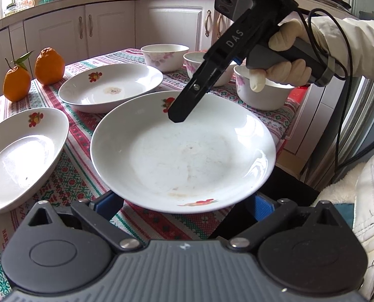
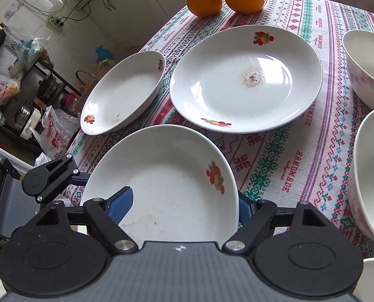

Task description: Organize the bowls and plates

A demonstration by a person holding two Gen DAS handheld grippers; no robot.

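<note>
Left wrist view first. Big white plate (image 1: 184, 156) dead centre, fruit prints on the rim at 12 and 6, right side hanging past the edge of the tablecloth (image 1: 81, 171) around 4 o'clock. Down at 6, the left gripper (image 1: 185, 202) with fingers spread wide, blue pads (image 1: 107, 201) tucked under the plate's near rim at 7 and 5. Tips hidden, so can't tell whether pressing on it or just parked there. Reaching in from 1 o'clock, the right gripper (image 1: 180, 113) in a gloved hand (image 1: 282, 58); only one black finger on show, tip over the plate's far rim beside the fruit print. At 10 o'clock a second plate (image 1: 111, 88) with a brownish stain in the middle, and at 9 a third plate (image 1: 23, 156). Three bowls (image 1: 164, 55) clustered from 12 to 2, partly behind that right gripper. Two oranges (image 1: 49, 66) out at 10, on the far corner of the cloth.

Right wrist view next. Same big plate at 6 o'clock, right up against the camera. Right fingers (image 2: 120, 207) held apart and straddling the rim: one blue pad inside the dish at 7, the other outside it at 5. Clear gap there, not clamped. Poking in from 9, the left gripper, one finger running to the plate's left edge. Second plate at 1 o'clock, third at 10, just beside each other. Oranges at 12, two of the bowls cut off at 3.
</note>
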